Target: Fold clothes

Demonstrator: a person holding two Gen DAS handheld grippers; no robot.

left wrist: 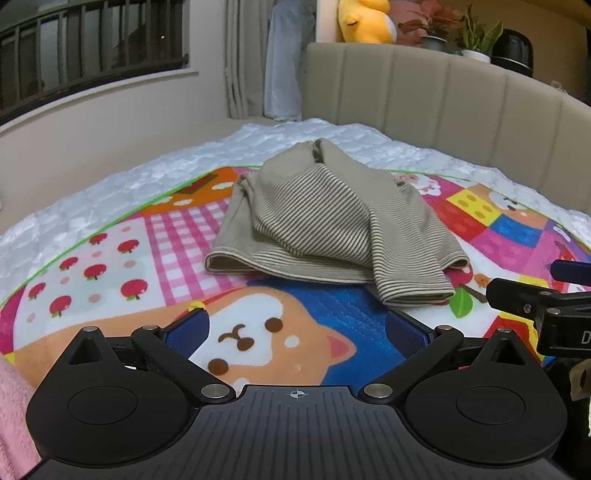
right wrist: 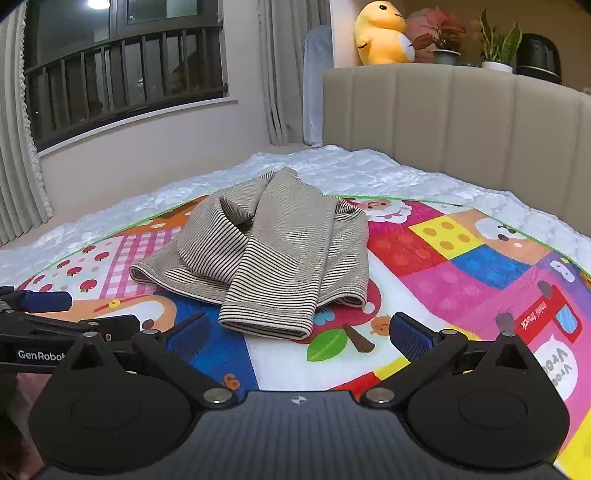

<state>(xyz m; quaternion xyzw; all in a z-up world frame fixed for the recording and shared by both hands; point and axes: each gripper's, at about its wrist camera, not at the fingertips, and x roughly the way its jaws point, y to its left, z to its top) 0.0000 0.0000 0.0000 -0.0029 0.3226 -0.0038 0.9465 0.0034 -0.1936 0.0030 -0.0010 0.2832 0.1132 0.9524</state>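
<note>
Basically both grippers were idle. Left gripper [left wrist: 297,332] had its blue-padded fingers [left wrist: 188,330] spread wide, nothing between them, hovering low over the colourful cartoon-print play mat [left wrist: 122,266]. Right gripper [right wrist: 297,334] same: jaws wide apart, empty, over the same mat. Each showed at the edge of the other's view, so they sat side by side, near the mat's front edge.

Beige-and-brown striped knit garment [left wrist: 317,221] lay crumpled mid-mat, ahead of both grippers, not touching either. Sleeves were thrown across the body; one striped cuff [right wrist: 269,317] pointed toward the grippers, closest to the right one. Bottom hem faced the cameras, partly lifted on the left side.

Mat sat on a white quilted mattress [right wrist: 354,173]. Beige padded headboard [right wrist: 443,122] stood behind, with a yellow plush toy [right wrist: 382,33] and potted plants [right wrist: 496,40] on top. Barred window [right wrist: 122,74] at the left.
</note>
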